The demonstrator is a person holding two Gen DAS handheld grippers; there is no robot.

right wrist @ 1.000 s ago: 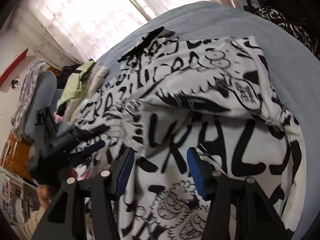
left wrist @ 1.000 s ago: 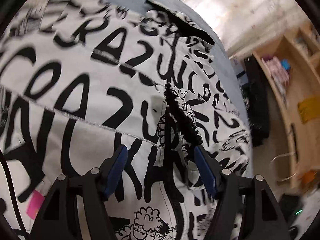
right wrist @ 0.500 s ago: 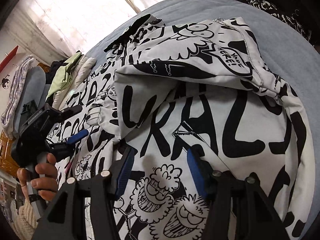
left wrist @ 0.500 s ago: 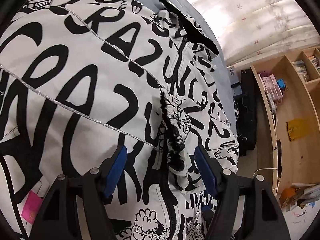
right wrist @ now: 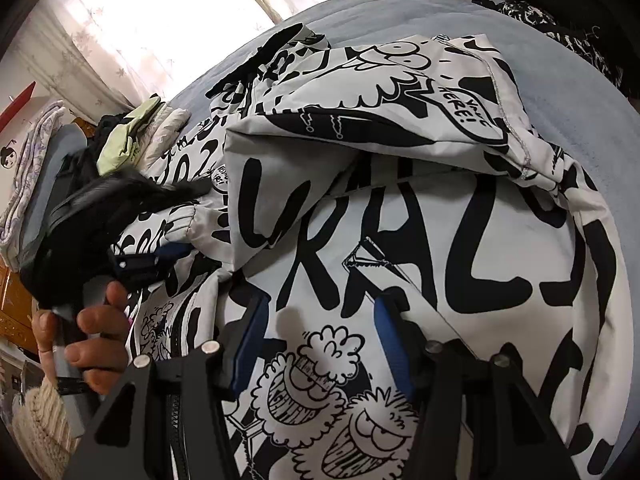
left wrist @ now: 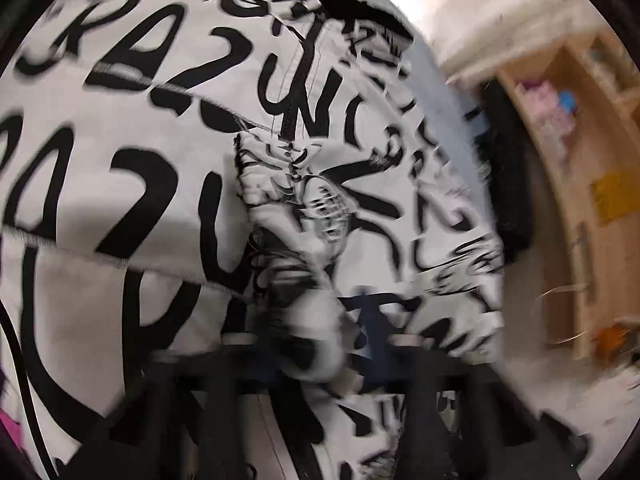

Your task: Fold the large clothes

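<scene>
Your left gripper [right wrist: 176,250] is closing on the jacket's [right wrist: 460,240] gathered cuff [left wrist: 316,344], which sits bunched between the blue pads, though blur hides whether they press yet. The jacket lies spread over the blue bed [right wrist: 560,80]. Your right gripper [right wrist: 316,344] hovers half open over the near hem, holding nothing.

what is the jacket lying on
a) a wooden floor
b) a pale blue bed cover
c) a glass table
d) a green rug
b: in the right wrist view the black-and-white jacket is spread over a pale blue bed cover that shows all round its far and right edges.
</scene>
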